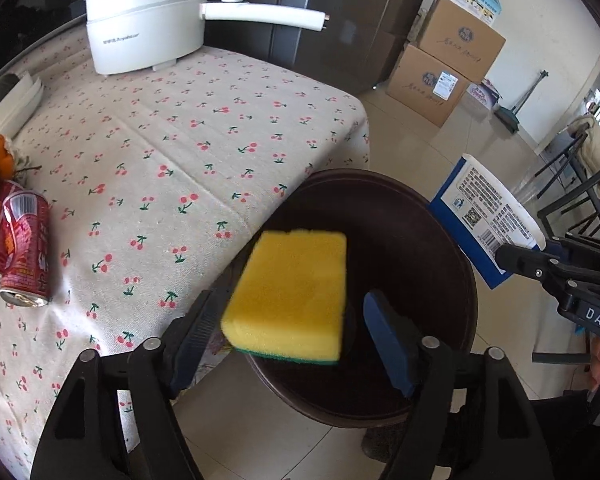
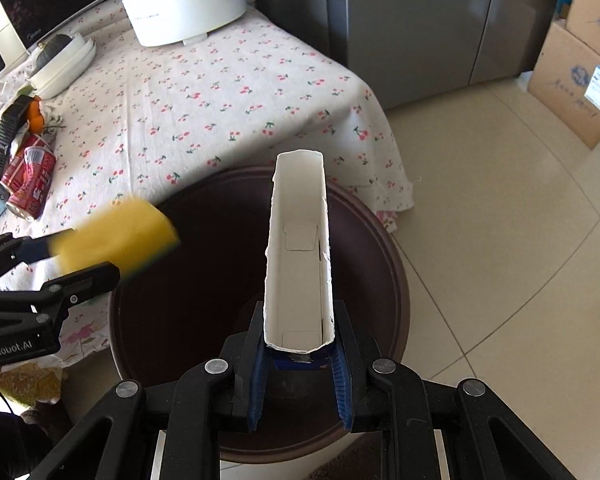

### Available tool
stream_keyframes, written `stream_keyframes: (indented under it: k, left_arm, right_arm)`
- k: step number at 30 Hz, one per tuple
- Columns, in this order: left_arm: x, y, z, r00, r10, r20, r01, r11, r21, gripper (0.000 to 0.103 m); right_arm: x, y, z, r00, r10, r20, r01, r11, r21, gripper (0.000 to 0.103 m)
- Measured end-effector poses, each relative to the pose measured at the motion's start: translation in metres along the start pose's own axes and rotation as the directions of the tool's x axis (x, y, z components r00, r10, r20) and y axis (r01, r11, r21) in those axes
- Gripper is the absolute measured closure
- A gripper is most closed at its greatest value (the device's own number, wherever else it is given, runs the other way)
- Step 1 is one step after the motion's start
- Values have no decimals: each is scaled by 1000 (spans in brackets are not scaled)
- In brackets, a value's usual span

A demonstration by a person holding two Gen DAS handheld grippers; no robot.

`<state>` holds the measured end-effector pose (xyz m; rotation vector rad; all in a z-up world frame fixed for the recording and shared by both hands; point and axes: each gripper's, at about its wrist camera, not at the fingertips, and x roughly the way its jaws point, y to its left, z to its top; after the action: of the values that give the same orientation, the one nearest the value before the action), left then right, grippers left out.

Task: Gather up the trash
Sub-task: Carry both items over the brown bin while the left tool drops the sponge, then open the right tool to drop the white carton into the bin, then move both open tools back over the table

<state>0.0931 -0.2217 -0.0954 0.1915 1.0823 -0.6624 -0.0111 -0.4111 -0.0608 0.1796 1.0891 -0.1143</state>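
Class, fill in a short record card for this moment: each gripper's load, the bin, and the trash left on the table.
left gripper: open, yellow sponge between its fingers above the bin
right gripper: shut on the open carton
bin: dark, round, on the floor by the table
table: two red cans lying beside orange peel
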Motion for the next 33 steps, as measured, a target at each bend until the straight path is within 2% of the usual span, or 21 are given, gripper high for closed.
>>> stream_keyframes:
  k: [7, 15, 17, 18, 19, 24, 33]
  left_arm:
    - [-19, 17, 0, 996, 82, 35, -82, 997, -7, 18]
    - [-44, 51, -7, 988, 149, 47, -146, 987, -65, 14]
    - [-51, 59, -9, 984, 172, 52, -168, 983, -77, 13]
    - [-55, 63, -10, 982, 183, 56, -178, 981, -82, 13]
    - [-59, 68, -12, 979, 194, 60, -188, 978, -88, 12]
    - [-78, 92, -17, 968, 238, 77, -228, 966, -122, 12]
    - [-106, 141, -29, 946, 317, 65, -297, 931, -211, 11]
  right_arm:
    - [7, 8, -1, 1000, 7, -23, -8, 1000, -29, 78]
    - [20, 24, 4, 998, 10, -68, -14, 999, -49, 76]
    - [22, 24, 7, 998, 8, -66, -10, 1000, -21, 54]
    - [22, 24, 8, 998, 5, -58, -5, 1000, -3, 35]
    - [20, 23, 9, 999, 2, -44, -1, 1000, 16, 27]
    - [17, 25, 17, 999, -4, -36, 5, 999, 48, 27]
    - [10, 61, 31, 1000, 17, -12, -17, 1000, -24, 24]
